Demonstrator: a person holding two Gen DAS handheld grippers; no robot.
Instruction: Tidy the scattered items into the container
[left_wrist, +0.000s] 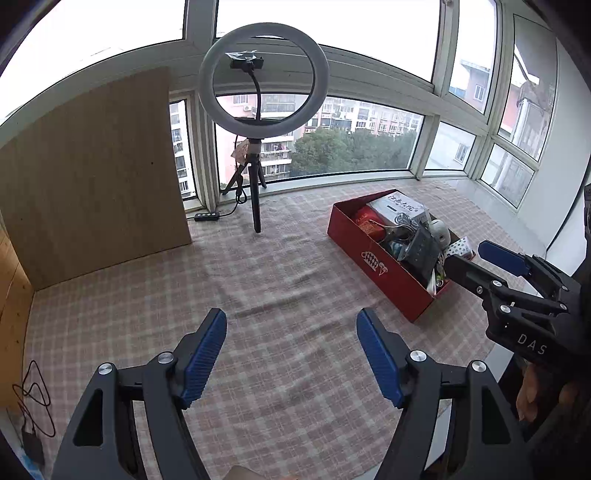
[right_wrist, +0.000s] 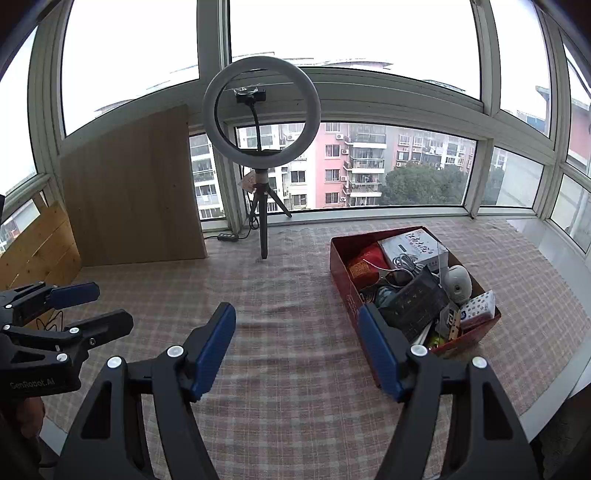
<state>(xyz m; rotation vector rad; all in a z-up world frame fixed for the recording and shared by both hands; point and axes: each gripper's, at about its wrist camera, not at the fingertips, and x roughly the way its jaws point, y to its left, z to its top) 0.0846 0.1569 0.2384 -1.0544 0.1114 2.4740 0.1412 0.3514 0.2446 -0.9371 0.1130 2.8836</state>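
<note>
The checked cloth (left_wrist: 280, 280) spreads under both my tools, reaching ahead to the window sill. Ahead and to the left of my left gripper (left_wrist: 291, 354) a wooden board (left_wrist: 92, 173) stands upright against the glass. Straight ahead of both tools, the ring light (right_wrist: 261, 112) stands on its small tripod near the sill.

The red box (right_wrist: 343, 284) sits on the cloth ahead and to the right of my right gripper (right_wrist: 297, 345), its near corner just behind my right finger in that view. Packed inside are a white carton (right_wrist: 413, 249), a dark pouch (right_wrist: 417, 302), a small white round camera (right_wrist: 458, 284) and a star-patterned packet (right_wrist: 478, 304), with a clip and cable tangled among them.

Both my grippers hang above the cloth with jaws spread wide and nothing between the blue pads. My right one shows beside the box's near end in the left view.
</note>
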